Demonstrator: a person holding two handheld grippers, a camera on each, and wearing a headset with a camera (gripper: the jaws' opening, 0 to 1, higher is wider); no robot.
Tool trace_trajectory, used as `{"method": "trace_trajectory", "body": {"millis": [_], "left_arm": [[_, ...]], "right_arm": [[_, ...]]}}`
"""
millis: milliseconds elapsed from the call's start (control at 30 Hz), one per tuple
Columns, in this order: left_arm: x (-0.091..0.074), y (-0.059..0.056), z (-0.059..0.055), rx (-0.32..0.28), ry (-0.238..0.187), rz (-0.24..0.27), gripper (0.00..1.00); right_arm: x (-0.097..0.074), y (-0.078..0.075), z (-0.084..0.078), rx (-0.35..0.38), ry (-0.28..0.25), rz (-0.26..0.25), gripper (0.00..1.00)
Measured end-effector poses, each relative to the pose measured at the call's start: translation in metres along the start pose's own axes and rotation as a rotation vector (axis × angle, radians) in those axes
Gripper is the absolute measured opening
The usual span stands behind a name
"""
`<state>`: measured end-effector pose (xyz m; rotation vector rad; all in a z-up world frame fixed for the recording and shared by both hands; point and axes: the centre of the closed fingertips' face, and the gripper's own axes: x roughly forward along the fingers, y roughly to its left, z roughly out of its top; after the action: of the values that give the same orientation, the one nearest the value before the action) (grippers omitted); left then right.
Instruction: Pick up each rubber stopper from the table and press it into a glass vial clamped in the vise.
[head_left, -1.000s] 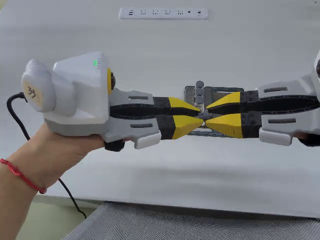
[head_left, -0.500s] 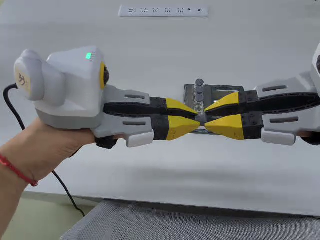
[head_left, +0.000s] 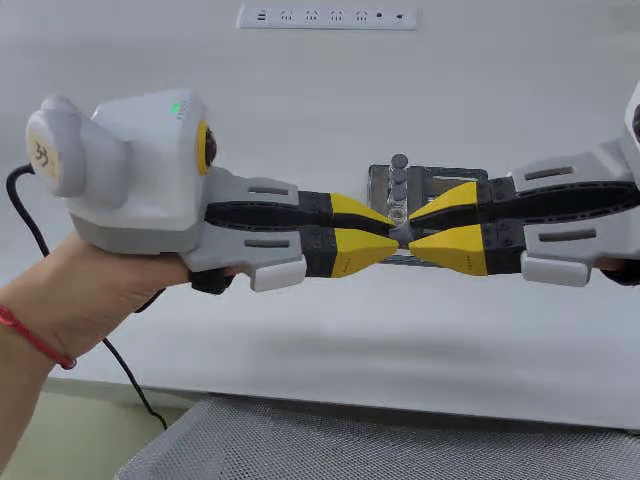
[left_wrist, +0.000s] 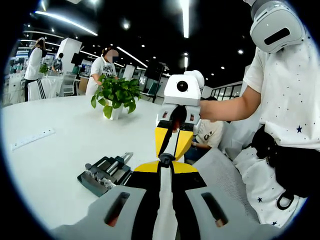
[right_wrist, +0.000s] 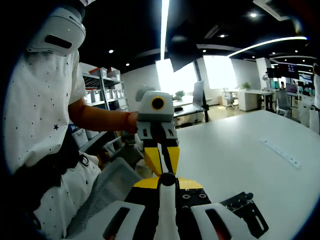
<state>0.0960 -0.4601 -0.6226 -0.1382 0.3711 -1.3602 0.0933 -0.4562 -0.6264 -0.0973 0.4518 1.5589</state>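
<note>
Rubber stopper (head_left: 403, 240), small and dark grey, sits in the air above the surface (head_left: 300, 110), pinched between the tips of 2 pairs of tongs that meet nose to nose. The left tongs (head_left: 395, 237) come in from the left and the right tongs (head_left: 412, 238) from the right. Each pair is drawn together to its yellow tips against the stopper, and I cannot tell which pair carries its weight.

Just beyond the tips, farther from the person, the vise (head_left: 440, 185) stands on the surface. A row of glass vials (head_left: 398, 212) is clamped at its left end, and at least 3 of them are topped with grey stoppers (head_left: 399, 163).

The surface is wide, white and matte. A white power strip (head_left: 327, 17) lies along its far side, well apart from the vise. A black cable (head_left: 25, 215) hangs off the near edge on the left, and grey mesh (head_left: 350, 445) shows below that edge. The left hand (head_left: 80, 290) has a red cord (head_left: 35, 340) round the wrist.

In the left gripper view a potted plant (left_wrist: 116, 95) stands far out on the surface, and people stand beyond it under long ceiling light strips (left_wrist: 185, 15). The right gripper view takes in shelving (right_wrist: 102, 87) on the left and desks with chairs (right_wrist: 250, 97) near bright windows.
</note>
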Motion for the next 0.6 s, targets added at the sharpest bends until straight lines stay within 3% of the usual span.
{"method": "trace_trajectory", "body": {"millis": [600], "left_arm": [[-0.0016,0.0005,-0.0019,-0.008,-0.006,0.007,0.03]], "right_arm": [[0.0037,0.0013,-0.0002,-0.048,0.027,0.001,0.07]]}}
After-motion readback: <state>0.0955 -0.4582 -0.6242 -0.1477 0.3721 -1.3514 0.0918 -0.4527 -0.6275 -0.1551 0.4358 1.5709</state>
